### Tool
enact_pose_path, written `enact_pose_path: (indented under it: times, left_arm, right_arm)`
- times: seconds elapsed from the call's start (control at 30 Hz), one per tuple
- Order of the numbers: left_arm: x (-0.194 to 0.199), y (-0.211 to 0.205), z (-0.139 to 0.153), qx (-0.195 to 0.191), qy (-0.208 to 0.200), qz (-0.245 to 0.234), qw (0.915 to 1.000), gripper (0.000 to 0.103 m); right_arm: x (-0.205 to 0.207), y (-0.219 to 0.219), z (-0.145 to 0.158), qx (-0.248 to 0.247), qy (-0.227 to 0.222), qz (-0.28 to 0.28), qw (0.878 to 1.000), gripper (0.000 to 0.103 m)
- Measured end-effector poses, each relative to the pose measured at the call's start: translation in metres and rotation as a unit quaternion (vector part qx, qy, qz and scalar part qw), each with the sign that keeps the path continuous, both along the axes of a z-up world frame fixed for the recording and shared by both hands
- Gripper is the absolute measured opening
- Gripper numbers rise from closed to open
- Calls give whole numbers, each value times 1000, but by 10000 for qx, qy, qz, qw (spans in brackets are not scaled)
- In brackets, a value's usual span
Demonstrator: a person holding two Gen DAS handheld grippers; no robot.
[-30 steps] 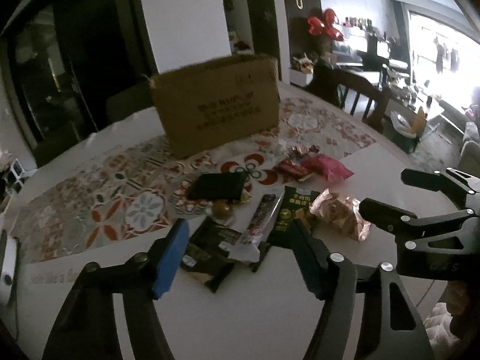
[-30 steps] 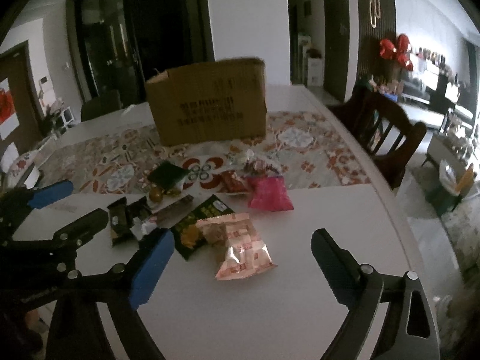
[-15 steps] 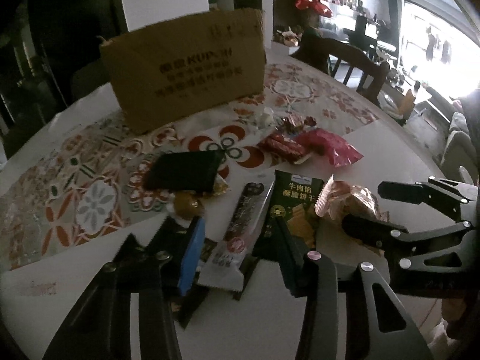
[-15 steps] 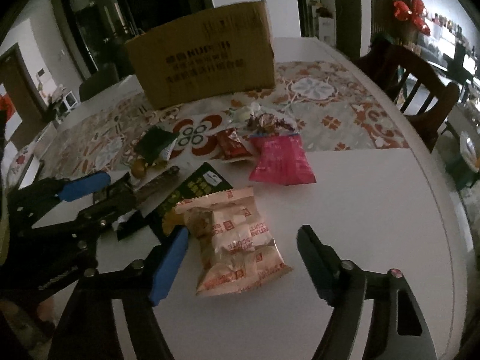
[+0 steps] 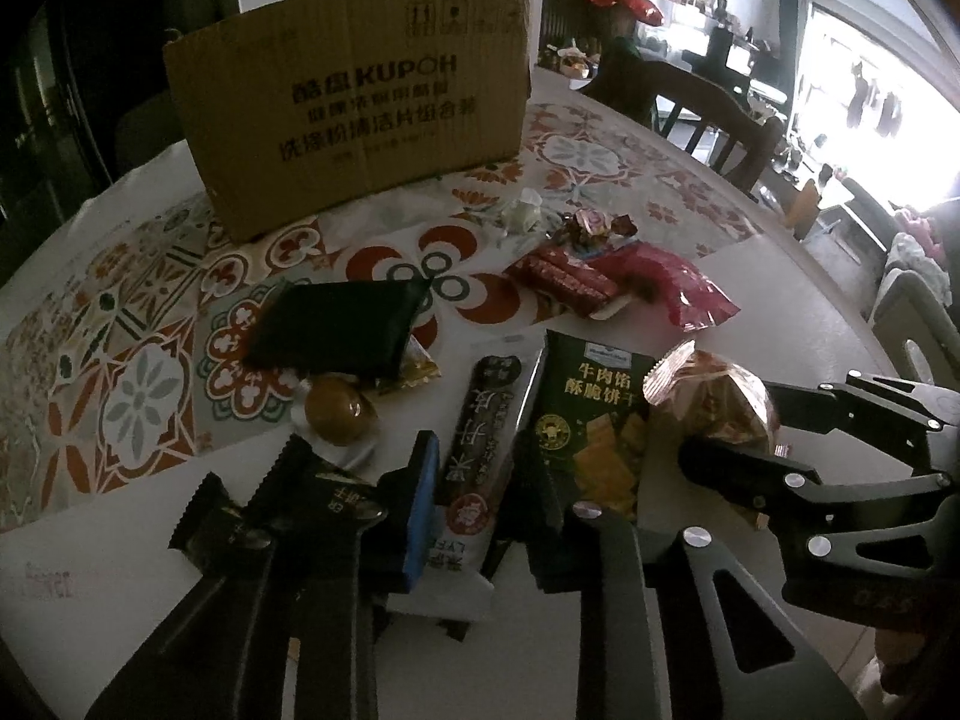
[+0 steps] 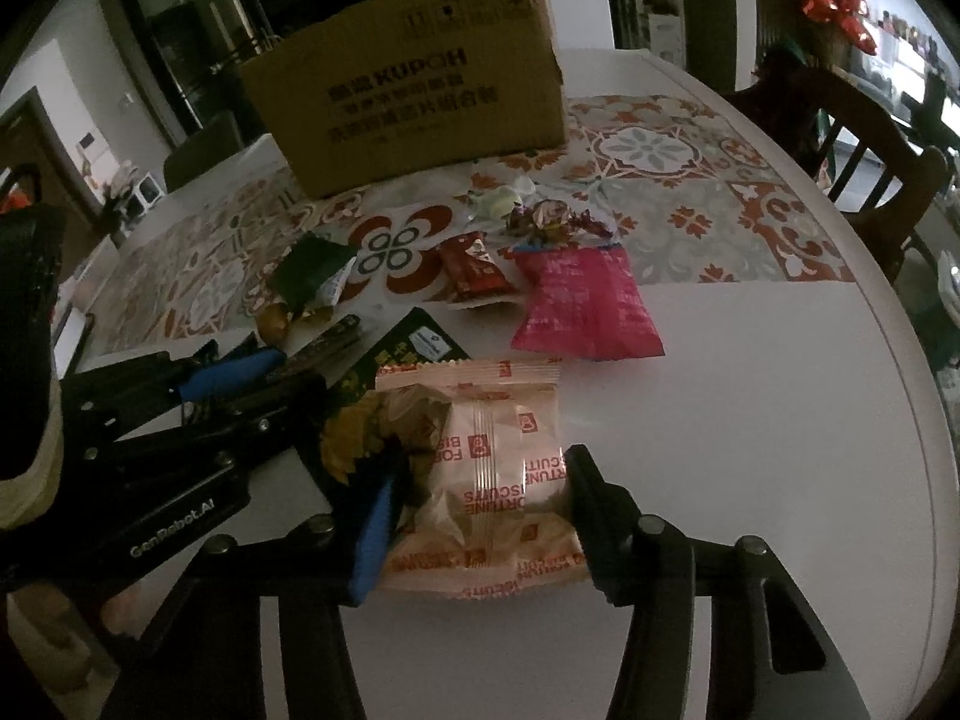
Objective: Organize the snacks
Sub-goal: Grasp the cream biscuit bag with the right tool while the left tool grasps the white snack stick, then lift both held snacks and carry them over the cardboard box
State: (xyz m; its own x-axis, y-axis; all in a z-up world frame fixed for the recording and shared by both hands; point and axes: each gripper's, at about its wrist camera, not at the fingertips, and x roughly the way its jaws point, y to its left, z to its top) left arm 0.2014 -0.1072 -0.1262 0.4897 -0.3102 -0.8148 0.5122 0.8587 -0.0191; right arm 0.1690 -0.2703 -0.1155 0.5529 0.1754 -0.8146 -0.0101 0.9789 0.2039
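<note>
**Two grippers closing on snack packs at table's near edge**

Round white table [image 6: 750,420] w/ patterned tile-print mat across the back half. Cardboard box [image 5: 354,114] stands upright on the mat, far side, printed face toward the cameras.

Left gripper [image 5: 480,498]: jaws have just been closing, now narrow. Long dark snack stick pack [image 5: 480,450] lies between them; blue pad on one side looks to touch its edge, other finger close by. Can't tell if it's truly pinched. Small black pack [image 5: 264,516] sits just left of that gripper.

Right gripper [image 6: 480,498]: jaws have just been closing too, now either side of a pale pink fortune biscuit pack [image 6: 498,450]. Both fingertips sit against the pack's sides; pack flat on the table.

Green cracker pack [image 5: 594,420] lies between the two grippers, partly under the biscuit pack. Farther back: pink bag [image 6: 582,306], red wrapped bar [image 6: 474,264], dark green pouch [image 5: 342,324], round brown sweet [image 5: 336,408], loose wrapped candies [image 6: 552,216] near the box. Dark wooden chair [image 6: 858,138] at table's right.
</note>
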Motion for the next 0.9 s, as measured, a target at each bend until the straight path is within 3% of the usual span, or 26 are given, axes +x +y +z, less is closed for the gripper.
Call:
enact_pose_path:
  times: [0.33, 0.6, 0.9]
  left_arm:
    - [-15, 5, 19, -231, -152, 14, 9996, 21]
    - [-31, 10, 48, -380, -549, 137, 9977, 21]
    - [-35, 16, 92, -600, -1176, 262, 9909, 21]
  right_arm:
    - [-12, 4, 14, -110, -292, 49, 9995, 49]
    - [-26, 7, 34, -172, -655, 65, 9977, 49]
    - [-24, 5, 76, -152, -1332, 47, 9910, 49]
